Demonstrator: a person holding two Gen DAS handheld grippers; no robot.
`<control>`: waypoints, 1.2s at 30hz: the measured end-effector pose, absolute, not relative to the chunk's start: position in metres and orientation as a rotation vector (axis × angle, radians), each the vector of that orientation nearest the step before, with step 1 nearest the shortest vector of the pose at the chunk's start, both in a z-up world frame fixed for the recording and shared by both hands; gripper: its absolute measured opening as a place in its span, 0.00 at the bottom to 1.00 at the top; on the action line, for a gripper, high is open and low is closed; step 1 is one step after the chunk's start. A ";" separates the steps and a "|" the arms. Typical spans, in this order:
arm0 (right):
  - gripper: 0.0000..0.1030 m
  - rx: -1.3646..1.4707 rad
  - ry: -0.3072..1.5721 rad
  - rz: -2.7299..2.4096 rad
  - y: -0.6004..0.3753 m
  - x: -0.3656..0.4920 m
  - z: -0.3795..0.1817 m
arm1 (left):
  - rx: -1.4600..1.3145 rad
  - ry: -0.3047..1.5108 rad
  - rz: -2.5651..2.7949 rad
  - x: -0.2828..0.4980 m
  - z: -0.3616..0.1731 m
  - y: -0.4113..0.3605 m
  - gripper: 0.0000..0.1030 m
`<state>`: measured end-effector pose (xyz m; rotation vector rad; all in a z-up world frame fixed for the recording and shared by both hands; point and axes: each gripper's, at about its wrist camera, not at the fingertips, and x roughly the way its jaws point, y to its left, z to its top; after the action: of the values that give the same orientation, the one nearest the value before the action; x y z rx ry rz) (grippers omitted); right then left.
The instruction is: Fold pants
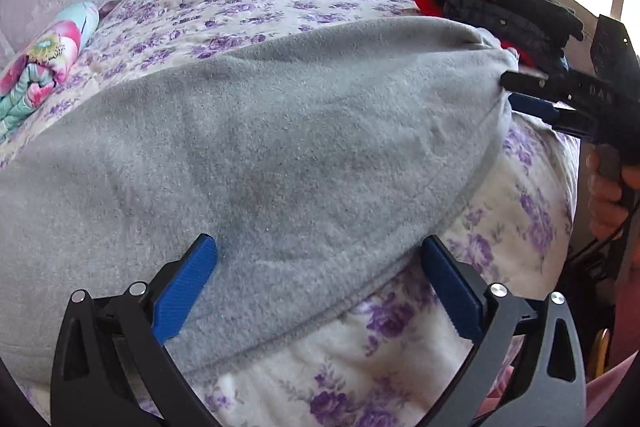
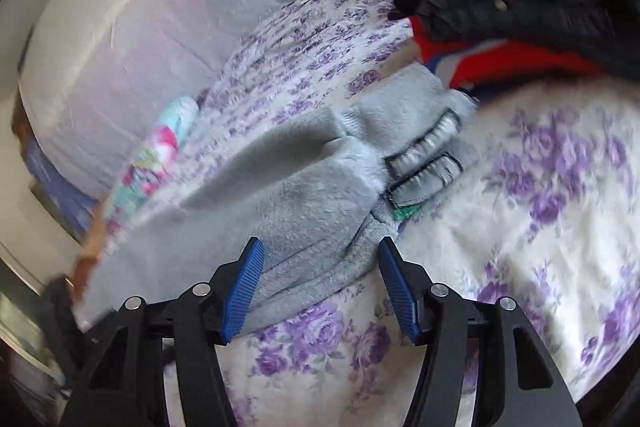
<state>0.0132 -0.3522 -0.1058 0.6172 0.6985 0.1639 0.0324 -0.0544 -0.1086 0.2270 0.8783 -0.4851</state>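
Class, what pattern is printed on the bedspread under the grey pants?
Purple flowers on white bedspread, clearest in the right wrist view beside the pants.

Between the ribbed matt blue plastic fingers (image 1: pixel 192 291) lie the pants (image 1: pixel 260 155), a soft, fuzzy grey fleece cloth, on a fluffy white blanket (image 1: pixel 360 367) printed with purple flowers, while beyond the fingers sits a pile of dark knitted clothes (image 2: pixel 520 7), rough and matt.
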 end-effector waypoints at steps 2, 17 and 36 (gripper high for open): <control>0.65 0.741 0.667 0.130 -0.370 0.009 -0.110 | 0.205 0.879 -0.492 0.035 -0.102 -0.054 0.96; 0.75 0.890 0.719 0.055 -0.379 0.058 -0.123 | 0.137 0.882 -0.522 0.051 -0.108 -0.104 0.96; 0.25 0.016 0.493 -0.146 -0.265 0.048 -0.038 | 0.064 0.715 -0.497 0.040 -0.064 -0.035 0.96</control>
<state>0.0484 -0.2647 -0.0384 0.0155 0.4934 -0.1459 0.0405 -0.0348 -0.0638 0.0637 0.7148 -0.4970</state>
